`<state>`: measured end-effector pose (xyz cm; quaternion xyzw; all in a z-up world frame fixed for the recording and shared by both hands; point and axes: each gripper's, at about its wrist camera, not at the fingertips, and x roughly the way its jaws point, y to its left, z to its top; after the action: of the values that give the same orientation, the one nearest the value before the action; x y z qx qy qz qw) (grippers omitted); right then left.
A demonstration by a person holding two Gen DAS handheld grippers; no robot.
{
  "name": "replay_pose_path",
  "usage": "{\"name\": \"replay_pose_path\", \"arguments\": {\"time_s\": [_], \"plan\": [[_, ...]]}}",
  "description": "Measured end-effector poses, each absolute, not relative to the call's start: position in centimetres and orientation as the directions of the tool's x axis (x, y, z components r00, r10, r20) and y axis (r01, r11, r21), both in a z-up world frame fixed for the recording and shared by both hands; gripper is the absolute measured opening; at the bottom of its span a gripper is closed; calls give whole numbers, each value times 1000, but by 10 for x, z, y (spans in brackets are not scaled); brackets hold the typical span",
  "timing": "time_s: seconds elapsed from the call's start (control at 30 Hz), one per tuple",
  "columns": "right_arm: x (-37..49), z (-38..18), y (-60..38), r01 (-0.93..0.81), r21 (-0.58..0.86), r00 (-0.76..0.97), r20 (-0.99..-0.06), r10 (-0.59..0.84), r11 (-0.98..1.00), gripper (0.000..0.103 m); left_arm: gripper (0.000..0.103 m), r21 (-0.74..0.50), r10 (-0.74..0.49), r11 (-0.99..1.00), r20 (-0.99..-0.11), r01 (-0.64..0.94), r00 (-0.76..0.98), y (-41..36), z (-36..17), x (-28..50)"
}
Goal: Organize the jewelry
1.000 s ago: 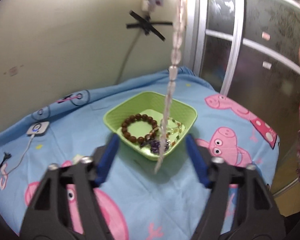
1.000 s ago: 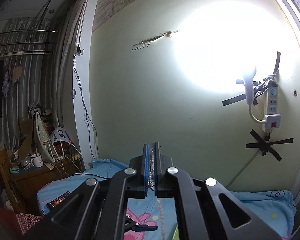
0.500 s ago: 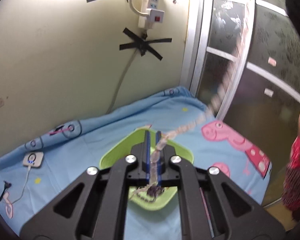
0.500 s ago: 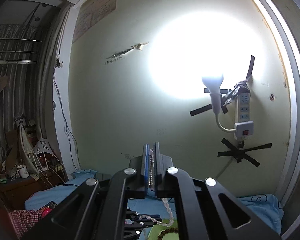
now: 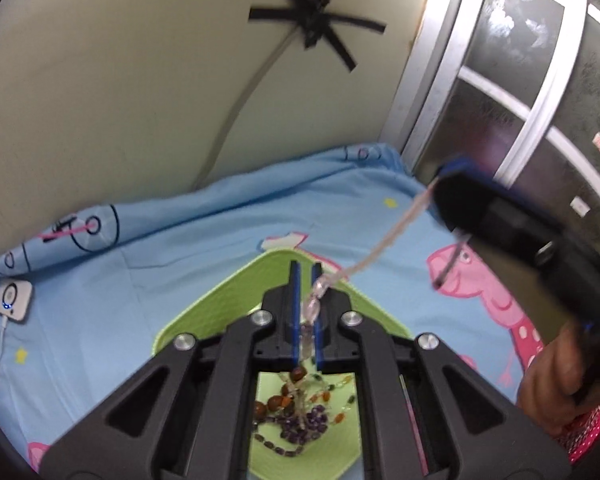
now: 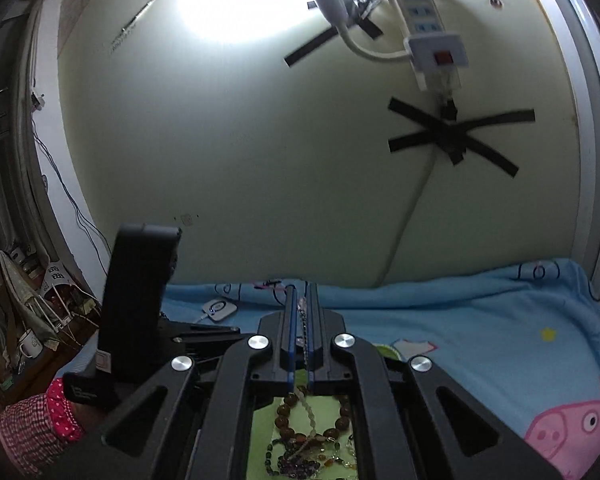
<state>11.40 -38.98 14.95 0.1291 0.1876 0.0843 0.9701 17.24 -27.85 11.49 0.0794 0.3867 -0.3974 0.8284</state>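
Observation:
A pale pink bead necklace (image 5: 384, 246) stretches between my two grippers above a green tray (image 5: 228, 292) on the blue cartoon bedsheet. My left gripper (image 5: 306, 270) is shut on the necklace's lower part. My right gripper (image 6: 303, 292) is shut on its other end (image 6: 301, 304) and shows as a dark body (image 5: 512, 232) at the right of the left wrist view. The tray holds a brown bead bracelet (image 6: 284, 420), purple beads (image 5: 308, 430) and other tangled strands, seen under both grippers.
A white charger with a cable (image 5: 14, 296) lies on the sheet at the left. A cream wall with a power strip (image 6: 428, 32) and black tape stands behind. A frosted window (image 5: 540, 80) is at the right. A cluttered shelf (image 6: 28, 320) sits beyond the bed's left side.
My left gripper shut on the hanging necklace and moved in over the tray. My right gripper came down from high up toward the tray, so the strand now runs slanted instead of hanging straight.

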Motion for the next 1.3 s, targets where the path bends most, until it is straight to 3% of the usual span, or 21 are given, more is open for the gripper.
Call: {"name": "replay_pose_path", "arguments": {"time_s": [0.2,0.27,0.3,0.33,0.47,0.53,0.57,0.77,0.93,1.3], "plan": [[139,98,-397,-105,387,861,-425,278,916,0,5,-164,-513,706,-789,689,339,-277,75,184],[145,86,-399,-105,421,841,-446,306,901,0,20,-146,-470,720,-822,678,322,-276,64,186],[151,79,-399,-95,437,827,-466,316,895,0,34,-141,-457,725,-831,674,318,-274,59,187],[154,76,-400,-89,444,819,-477,320,891,0,37,-138,-449,729,-835,671,317,-273,57,187],[153,73,-396,-81,447,816,-484,317,891,1,37,-133,-448,730,-835,671,321,-262,58,179],[146,77,-393,-78,447,830,-466,306,891,19,38,-117,-440,739,-830,663,344,-254,62,172],[143,79,-393,-79,451,838,-453,304,889,23,38,-106,-437,744,-824,660,360,-251,66,169],[111,85,-382,-96,495,866,-386,317,864,23,38,-50,-419,796,-766,604,488,-202,82,131],[85,77,-342,-148,484,844,-393,365,862,23,39,-95,-395,860,-745,501,538,-122,79,111],[102,28,-221,-297,451,632,-568,528,841,23,39,-196,-182,979,-732,53,657,97,47,75]]}}
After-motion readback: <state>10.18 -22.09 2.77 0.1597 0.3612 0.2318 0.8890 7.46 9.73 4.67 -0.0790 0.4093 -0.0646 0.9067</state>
